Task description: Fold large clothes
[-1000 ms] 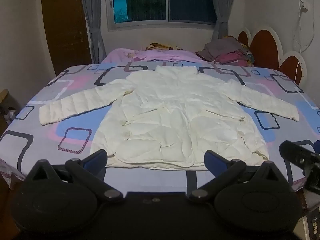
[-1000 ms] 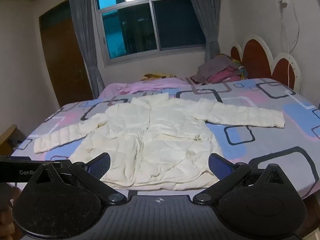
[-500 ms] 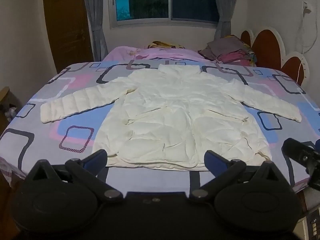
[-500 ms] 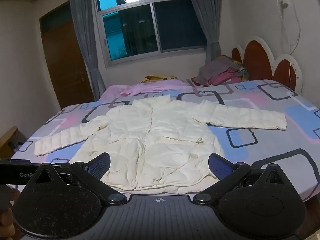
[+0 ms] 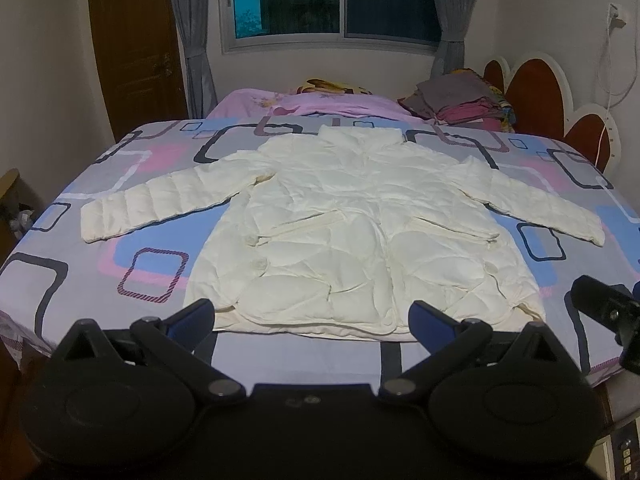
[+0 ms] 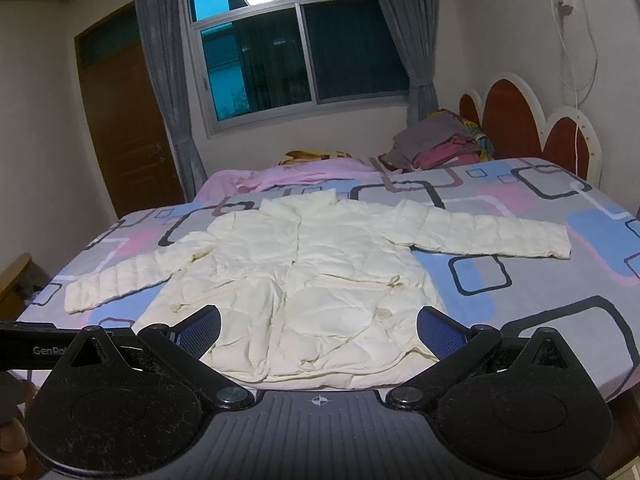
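Observation:
A cream puffer jacket (image 5: 360,232) lies flat on the bed, collar towards the window and both sleeves spread out; it also shows in the right wrist view (image 6: 304,280). My left gripper (image 5: 312,314) is open and empty, held above the bed's near edge just short of the jacket's hem. My right gripper (image 6: 319,326) is open and empty, also near the hem. The right gripper's body shows at the right edge of the left wrist view (image 5: 608,312).
The bed (image 5: 80,272) has a patterned sheet with squares. A pink blanket (image 5: 320,102) and a pile of folded clothes (image 5: 460,96) lie at the far side. A red and white headboard (image 5: 560,96) stands on the right, a wooden door (image 5: 136,40) on the left.
Both grippers have risen and pulled back slightly, so the jacket sits a little lower and farther in view. The jacket has not moved.

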